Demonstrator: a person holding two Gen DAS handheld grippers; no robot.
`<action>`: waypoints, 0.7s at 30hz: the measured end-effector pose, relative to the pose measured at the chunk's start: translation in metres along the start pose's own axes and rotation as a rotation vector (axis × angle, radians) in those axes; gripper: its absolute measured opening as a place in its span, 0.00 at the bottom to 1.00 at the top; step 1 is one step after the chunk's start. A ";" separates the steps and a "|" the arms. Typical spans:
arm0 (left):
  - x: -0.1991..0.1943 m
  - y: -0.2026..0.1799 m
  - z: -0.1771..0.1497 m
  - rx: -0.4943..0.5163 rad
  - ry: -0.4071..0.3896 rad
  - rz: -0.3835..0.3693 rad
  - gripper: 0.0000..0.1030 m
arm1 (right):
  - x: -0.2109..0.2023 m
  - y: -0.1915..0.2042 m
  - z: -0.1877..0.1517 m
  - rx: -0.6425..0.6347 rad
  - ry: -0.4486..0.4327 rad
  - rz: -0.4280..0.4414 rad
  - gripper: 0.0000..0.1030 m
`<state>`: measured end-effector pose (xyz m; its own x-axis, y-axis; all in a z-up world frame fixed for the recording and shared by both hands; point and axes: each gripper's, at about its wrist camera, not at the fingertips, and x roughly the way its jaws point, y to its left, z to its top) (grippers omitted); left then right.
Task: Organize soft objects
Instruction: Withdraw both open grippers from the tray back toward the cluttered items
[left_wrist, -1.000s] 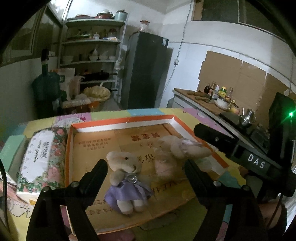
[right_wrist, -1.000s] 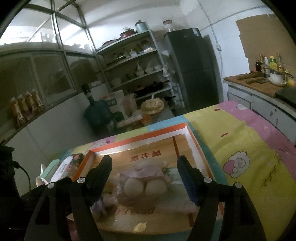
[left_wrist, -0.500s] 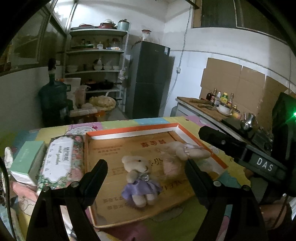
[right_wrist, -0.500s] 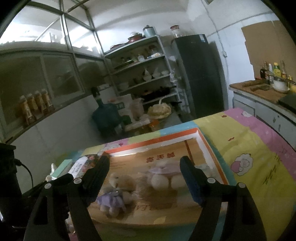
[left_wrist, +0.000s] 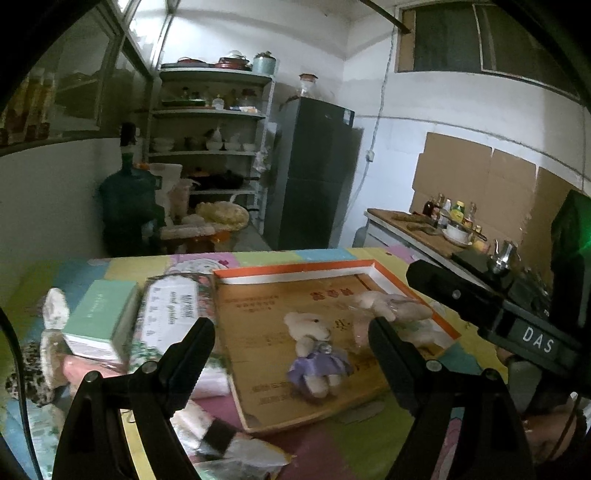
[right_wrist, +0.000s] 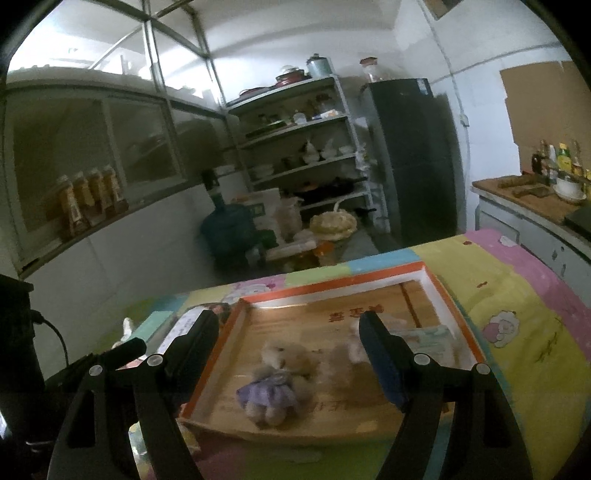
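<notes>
A shallow cardboard box (left_wrist: 258, 325) with an orange and white rim (right_wrist: 332, 284) lies on the table. Inside it lie a small teddy bear in a purple dress (left_wrist: 316, 354) (right_wrist: 277, 376) and a pale plush toy (left_wrist: 391, 312) (right_wrist: 354, 347) to its right. My left gripper (left_wrist: 291, 343) is open and empty, above the box's near left part. My right gripper (right_wrist: 290, 339) is open and empty, hovering over the box near the bear. The right gripper's body (left_wrist: 491, 317) shows at the right of the left wrist view.
Left of the box lie a floral tissue pack (left_wrist: 170, 314), a mint green box (left_wrist: 101, 314), pink wrapped packs (left_wrist: 210, 380) and a spotted plush (left_wrist: 51, 332). The table has a colourful cartoon cloth (right_wrist: 517, 314). Shelves, a fridge and a counter stand behind.
Both grippers have pulled back and moved left from the box. The plush toy that sat between the right gripper's fingers now lies in the box. More items at the left have come into view.
</notes>
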<state>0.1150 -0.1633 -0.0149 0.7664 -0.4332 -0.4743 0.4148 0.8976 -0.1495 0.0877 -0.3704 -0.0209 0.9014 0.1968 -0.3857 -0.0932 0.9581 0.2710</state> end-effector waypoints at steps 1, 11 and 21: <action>-0.003 0.002 0.000 -0.001 -0.004 0.004 0.82 | 0.000 0.003 0.000 -0.004 0.000 0.002 0.77; -0.027 0.029 -0.006 -0.022 -0.021 0.043 0.82 | -0.001 0.044 -0.007 -0.042 0.004 0.032 0.77; -0.049 0.058 -0.013 -0.059 -0.035 0.074 0.82 | -0.001 0.080 -0.019 -0.068 0.018 0.068 0.77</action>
<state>0.0947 -0.0887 -0.0118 0.8108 -0.3675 -0.4555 0.3278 0.9299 -0.1667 0.0708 -0.2901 -0.0157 0.8844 0.2649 -0.3842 -0.1832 0.9542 0.2364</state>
